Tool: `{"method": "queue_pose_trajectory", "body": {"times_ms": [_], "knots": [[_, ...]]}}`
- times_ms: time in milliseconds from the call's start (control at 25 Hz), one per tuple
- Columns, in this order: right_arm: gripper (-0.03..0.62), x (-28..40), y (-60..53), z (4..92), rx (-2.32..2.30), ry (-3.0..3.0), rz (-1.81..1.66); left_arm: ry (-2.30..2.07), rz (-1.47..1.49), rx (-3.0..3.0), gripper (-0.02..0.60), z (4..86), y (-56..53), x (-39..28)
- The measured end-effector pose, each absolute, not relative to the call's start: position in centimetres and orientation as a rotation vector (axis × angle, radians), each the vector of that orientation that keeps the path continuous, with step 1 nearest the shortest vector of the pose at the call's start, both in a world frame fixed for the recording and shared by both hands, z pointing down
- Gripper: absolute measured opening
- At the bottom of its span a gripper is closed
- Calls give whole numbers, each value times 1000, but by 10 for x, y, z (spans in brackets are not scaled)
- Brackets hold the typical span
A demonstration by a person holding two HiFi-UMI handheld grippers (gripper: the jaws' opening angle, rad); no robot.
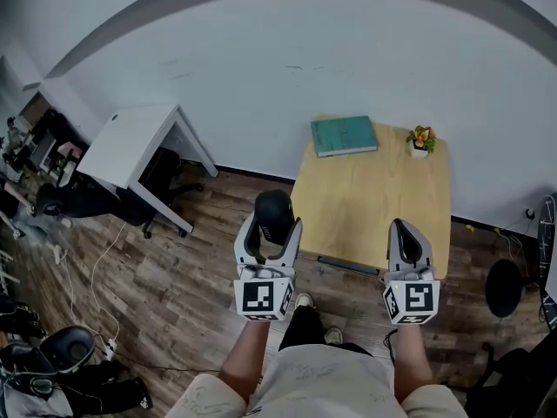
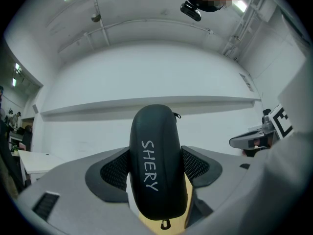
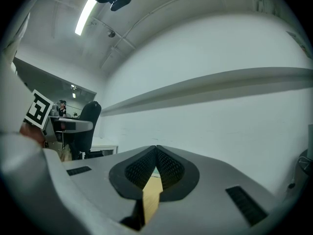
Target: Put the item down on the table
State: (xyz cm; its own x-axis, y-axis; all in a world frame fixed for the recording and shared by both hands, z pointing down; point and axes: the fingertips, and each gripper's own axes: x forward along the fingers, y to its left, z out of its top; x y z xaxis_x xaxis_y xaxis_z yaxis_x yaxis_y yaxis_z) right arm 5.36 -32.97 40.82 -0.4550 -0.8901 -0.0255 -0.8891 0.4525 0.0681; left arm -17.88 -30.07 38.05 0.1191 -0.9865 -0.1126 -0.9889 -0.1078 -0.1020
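SHERY case (image 2: pixel 156 165) is what your left gripper (image 1: pixel 271 226) is grasping: a black, rounded hard-shell case standing upright between the two jaws, with a mesh-textured pad pressed against each of its sides. The name "SHERY" runs lengthwise down its face in thin white hand-lettering, and it is the only writing on the case that you can read. A small zip pull (image 2: pixel 165 224) hangs at its lower end. From your head view the case is up in the air at the near left corner of the wooden counter (image 1: pixel 374 198). It is not resting on anything, though the steep angle makes it hard to say whether it hangs over the counter's edge or just outside it, above the wood-plank floor (image 1: pixel 174 277). Your right gripper (image 1: pixel 406 230) is clenched with nothing in it: the jaw pads meet at their tips, and only a sliver of the counter's wood shows in the gap beneath them. It hovers over the counter's near edge, well apart from the left one. At the far side of the counter a teal book (image 1: pixel 344 135) lies flat, its cover print too small to read, and a small potted plant (image 1: pixel 421 140) stands near the far right corner. A white desk (image 1: pixel 130 142) stands off to the left against the wall.
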Motion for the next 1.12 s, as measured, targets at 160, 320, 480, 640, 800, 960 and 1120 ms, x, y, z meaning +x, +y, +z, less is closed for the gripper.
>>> {"method": "queue_pose_trajectory", "body": {"times_ms": [160,320,480,640,800,960,1120], "knots": [[14,54,-332,414,1634,-2649,-98,1972,-19,-2265,324,392,-311,-173],[14,59,-333,422,1652,-2622,-78,1950,-90,-2319,324,410,-325,-164],[14,69,-336,430,1685,-2587,-54,1918,-165,-2407,324,435,-344,-148],[14,81,-333,441,1728,-2543,-21,1871,-289,-2511,324,474,-362,-127],[14,94,-331,450,1772,-2500,8,1784,-463,-2589,324,522,-380,-105],[14,112,-329,458,1823,-2449,38,1708,-570,-2659,324,557,-396,-83],[14,125,-329,466,1861,-2401,68,1636,-723,-2707,324,592,-408,-65]]}}
